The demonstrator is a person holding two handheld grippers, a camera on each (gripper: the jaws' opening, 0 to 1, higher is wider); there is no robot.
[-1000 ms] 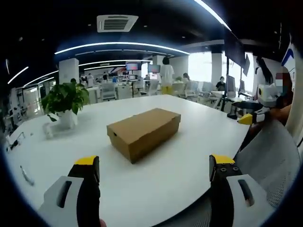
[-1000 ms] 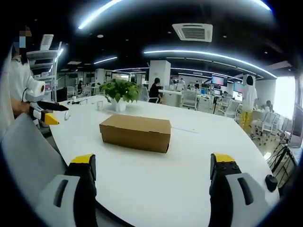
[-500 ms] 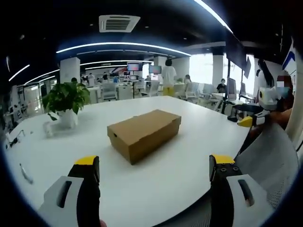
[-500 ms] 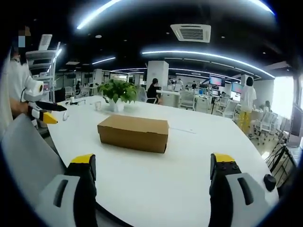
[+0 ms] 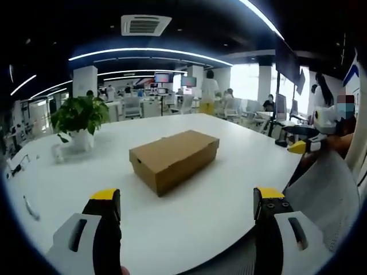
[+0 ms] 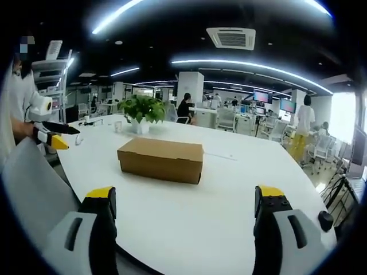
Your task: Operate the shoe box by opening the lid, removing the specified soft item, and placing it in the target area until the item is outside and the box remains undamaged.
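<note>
Open-plan office space stretches behind the scene, with a dark ceiling, long curved light strips, a square ceiling air vent, rows of desks with monitors and swivel chairs, and people standing and sitting far back.

Nearer, a broad white smooth worktop with a rounded edge carries the plain brown cardboard shoe box. The box is a long rectangular carton with matte sides and crisp corners; its lid sits flat and closed on top, so what is inside cannot be seen. It lies near the middle of the worktop, well apart from both claws. In the right gripper view the same box lies with its long side facing the camera.

Beyond the box stands a leafy green plant in a white pot, also on the worktop, well apart from the box; it appears behind the box in the right gripper view.

The left claw, black with yellow tips on grey bodies, has its jaws spread wide and holds nothing, hovering over the near edge of the worktop. The right claw is of the same build, jaws likewise wide apart and empty.

A grey mesh chair back stands beside the worktop at the edge of the left gripper view.
</note>
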